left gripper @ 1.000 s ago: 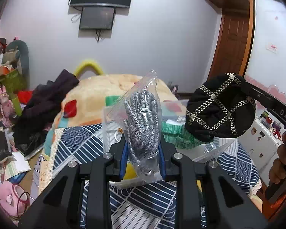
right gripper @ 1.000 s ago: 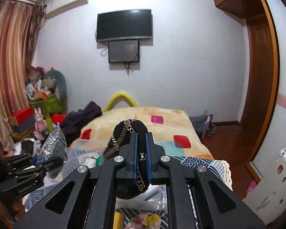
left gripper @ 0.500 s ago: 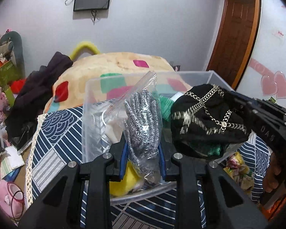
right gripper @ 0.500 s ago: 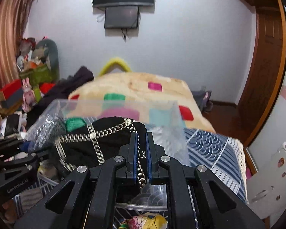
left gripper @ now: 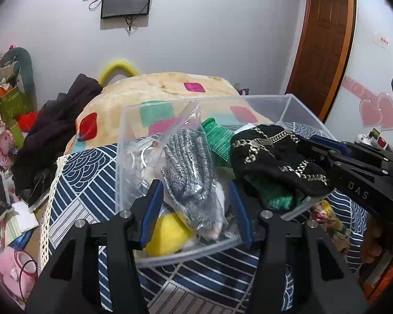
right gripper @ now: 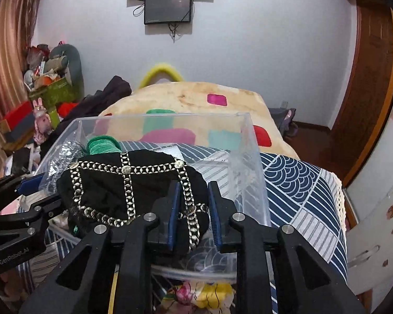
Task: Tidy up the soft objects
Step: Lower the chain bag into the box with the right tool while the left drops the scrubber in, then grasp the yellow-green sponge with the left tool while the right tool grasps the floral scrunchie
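The jaws of the left gripper (left gripper: 194,204) were opening, their blue pads standing clear on either side of a clear bag of grey-and-white knit gloves (left gripper: 190,172), which lay between them without being pressed. The jaws of the right gripper (right gripper: 192,213) were opening too, a narrow gap, with the edge of a black cap crossed by gold chains (right gripper: 128,185) and one hanging chain between the pads; whether the pads still pressed on it cannot be told.

Both things lay inside a clear plastic bin (left gripper: 123,157) that stood on a bed cover with a navy-and-white wave pattern (right gripper: 301,183). The bagged gloves leaned near the bin's front left corner, over a yellow soft item (left gripper: 167,233). The cap lay toward the bin's right side, on top of a green knit piece (left gripper: 217,138).

The right gripper's body bore the letters "DAS" in the left wrist view; the left gripper's body read "GenRobot.AI" in the right wrist view.
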